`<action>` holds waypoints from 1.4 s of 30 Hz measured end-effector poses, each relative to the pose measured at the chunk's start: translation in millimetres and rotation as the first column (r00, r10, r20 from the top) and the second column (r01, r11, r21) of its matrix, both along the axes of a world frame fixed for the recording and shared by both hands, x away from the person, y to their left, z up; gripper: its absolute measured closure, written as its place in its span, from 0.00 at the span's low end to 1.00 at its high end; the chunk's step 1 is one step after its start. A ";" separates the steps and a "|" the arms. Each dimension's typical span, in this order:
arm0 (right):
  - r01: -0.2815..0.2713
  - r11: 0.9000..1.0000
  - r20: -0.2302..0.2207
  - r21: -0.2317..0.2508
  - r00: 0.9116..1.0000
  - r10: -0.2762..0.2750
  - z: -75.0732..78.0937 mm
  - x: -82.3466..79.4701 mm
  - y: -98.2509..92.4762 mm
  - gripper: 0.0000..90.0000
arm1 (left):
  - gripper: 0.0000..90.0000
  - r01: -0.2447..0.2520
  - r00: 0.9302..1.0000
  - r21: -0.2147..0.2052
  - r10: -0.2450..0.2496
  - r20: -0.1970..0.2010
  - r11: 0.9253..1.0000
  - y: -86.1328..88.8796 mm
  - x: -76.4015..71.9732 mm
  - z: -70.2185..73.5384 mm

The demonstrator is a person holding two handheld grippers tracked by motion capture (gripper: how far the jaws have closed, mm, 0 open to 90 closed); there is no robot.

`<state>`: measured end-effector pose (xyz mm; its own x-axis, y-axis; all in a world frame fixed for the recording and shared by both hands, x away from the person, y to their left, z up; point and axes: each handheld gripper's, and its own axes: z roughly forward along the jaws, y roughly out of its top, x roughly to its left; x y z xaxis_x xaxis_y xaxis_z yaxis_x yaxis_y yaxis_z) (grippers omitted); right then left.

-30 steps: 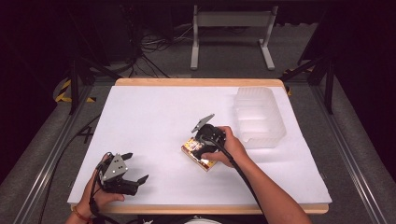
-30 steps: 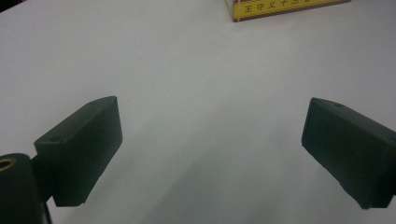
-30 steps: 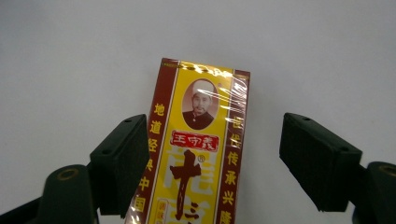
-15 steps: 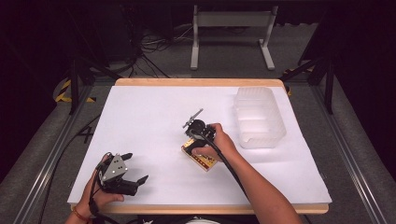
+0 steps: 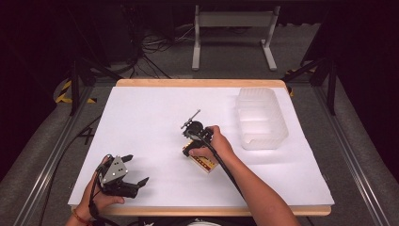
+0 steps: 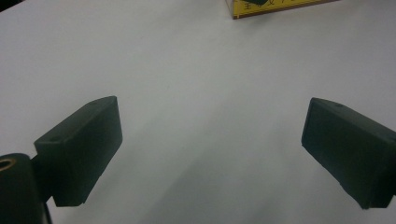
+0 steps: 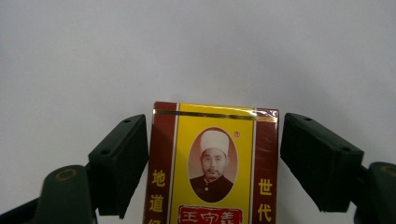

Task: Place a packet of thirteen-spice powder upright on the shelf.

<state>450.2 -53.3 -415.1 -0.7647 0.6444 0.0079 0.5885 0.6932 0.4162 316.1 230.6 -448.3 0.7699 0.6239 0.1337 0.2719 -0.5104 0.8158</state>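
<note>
Fingers (image 7: 322,163) of the right gripper (image 7: 214,161) bracket the box (image 7: 212,163), narrowly apart.

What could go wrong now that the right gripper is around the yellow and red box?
The right gripper straddles the box with small gaps on both sides, near its top edge; closing off-centre could twist or push it across the smooth white table. Lifted by that end, the box might tilt or slip out.

a white-topped table (image 5: 155,117) carries a yellow-and-maroon box (image 5: 205,163) and a clear plastic tub (image 5: 261,117).
</note>
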 end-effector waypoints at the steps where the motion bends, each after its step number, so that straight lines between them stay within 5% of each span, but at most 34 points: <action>1: 0.009 1.000 -0.008 0.000 1.000 -0.009 -1.5 0.8 0.2 0.26 | 0.07 0.003 1.000 0.002 -0.003 0.001 1.000 0.0 0.4 -0.1; 5: 0.006 1.000 -0.013 0.002 1.000 -0.006 -2.9 0.8 1.4 0.34 | 0.07 0.002 1.000 0.004 -0.002 0.000 1.000 0.3 0.5 -0.3; 18: -0.010 1.000 0.022 -0.011 1.000 0.010 3.8 -4.8 4.1 0.36 | 0.07 0.003 1.000 0.008 -0.003 -0.008 1.000 0.1 0.7 -1.2; 32: -0.007 0.992 0.088 0.127 0.996 -0.004 38.7 -19.1 -20.5 0.36 | 0.07 -0.001 1.000 0.007 0.001 -0.010 1.000 -0.4 0.8 -1.3; 42: -0.011 0.980 0.212 0.198 0.977 -0.032 63.8 -38.3 -37.9 0.36 | 0.07 -0.002 1.000 0.008 0.002 -0.010 1.000 -0.2 0.8 -1.2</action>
<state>411.9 -91.3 -351.3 -0.7558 0.6542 -0.0268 0.4783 0.5796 0.6598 316.9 230.4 -449.5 0.7701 0.6243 0.1310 0.2810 -0.5164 0.8089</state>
